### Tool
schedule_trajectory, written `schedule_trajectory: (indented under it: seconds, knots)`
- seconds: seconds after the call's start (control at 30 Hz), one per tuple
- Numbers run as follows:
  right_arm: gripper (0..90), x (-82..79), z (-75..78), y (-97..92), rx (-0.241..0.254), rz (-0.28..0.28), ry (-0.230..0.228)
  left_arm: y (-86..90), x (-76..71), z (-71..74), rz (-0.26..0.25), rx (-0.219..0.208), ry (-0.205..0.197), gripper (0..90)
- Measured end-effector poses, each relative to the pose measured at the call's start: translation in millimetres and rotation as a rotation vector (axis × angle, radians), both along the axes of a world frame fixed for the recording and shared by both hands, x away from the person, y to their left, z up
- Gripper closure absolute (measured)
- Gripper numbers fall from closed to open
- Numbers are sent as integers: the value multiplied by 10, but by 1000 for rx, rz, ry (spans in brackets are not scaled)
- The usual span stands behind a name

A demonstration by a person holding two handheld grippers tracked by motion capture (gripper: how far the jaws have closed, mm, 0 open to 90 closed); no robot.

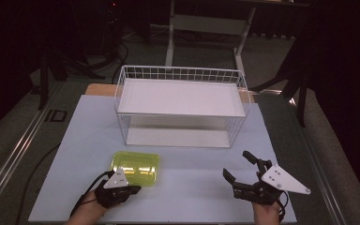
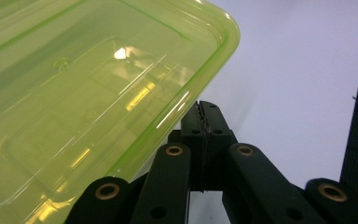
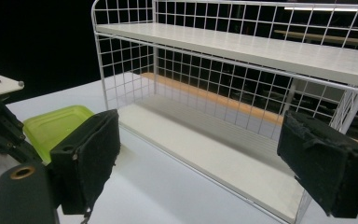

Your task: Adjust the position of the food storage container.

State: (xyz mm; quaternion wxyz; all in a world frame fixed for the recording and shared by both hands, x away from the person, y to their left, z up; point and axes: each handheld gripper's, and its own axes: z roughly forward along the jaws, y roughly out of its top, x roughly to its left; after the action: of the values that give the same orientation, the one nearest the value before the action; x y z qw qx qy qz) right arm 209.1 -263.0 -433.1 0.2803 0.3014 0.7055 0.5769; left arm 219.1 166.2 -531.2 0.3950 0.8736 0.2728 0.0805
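Translucent lime-green tray [image 1: 136,168] lies upside down, near left on the table [image 1: 192,187]. Left gripper [image 2: 204,122] shows jaws together beside its rim; right gripper [image 1: 236,168] gapes apart.

Clear green tray [image 1: 136,168] flat on table, nr front edge

Cut off at the top and left edges of the left gripper view: most of the green tray [image 2: 88,93], near rim partly behind the closed black jaws. Hidden in the high view under the grey plate: the tip of the left gripper [image 1: 132,190] against the tray's rim. Cropped at the right gripper view's top and right edges: the wire rack [image 3: 242,60]. Too dark to make out: the floor and stands behind the table [image 1: 187,197].
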Motion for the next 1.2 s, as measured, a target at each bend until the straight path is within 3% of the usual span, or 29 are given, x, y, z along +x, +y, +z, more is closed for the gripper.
schedule_trajectory:
  seconds: [0.1,0.2,0.33,0.4,0.43,0.47,0.57,0.7,0.8,0.9,1.2]
  knots:
    - [131,1,-1,3,-1,2,0,47,-66,67,-7,-16,2,900]
    - [131,6,-8,7,2,3,9,154,-135,165,22,-26,-13,900]
    - [131,6,-10,14,-8,7,5,401,-179,320,102,-22,-73,900]
    - [131,6,-7,19,-3,7,6,571,-151,388,149,-29,-93,900]
    - [131,6,-7,19,-3,7,6,571,-151,388,149,-29,-93,900]
    - [131,8,-6,20,-3,8,4,707,-111,421,205,-25,-109,900]
    - [131,12,-8,31,-7,12,6,898,8,395,277,-13,-99,900]
    - [131,12,-12,39,-9,12,10,962,163,226,322,20,-55,900]
    - [131,13,-16,33,-8,12,11,918,244,94,316,52,-24,900]
    - [131,20,-19,21,-4,11,12,854,289,18,299,44,1,900]
    - [131,25,-30,29,-12,17,19,717,313,9,267,24,10,900]
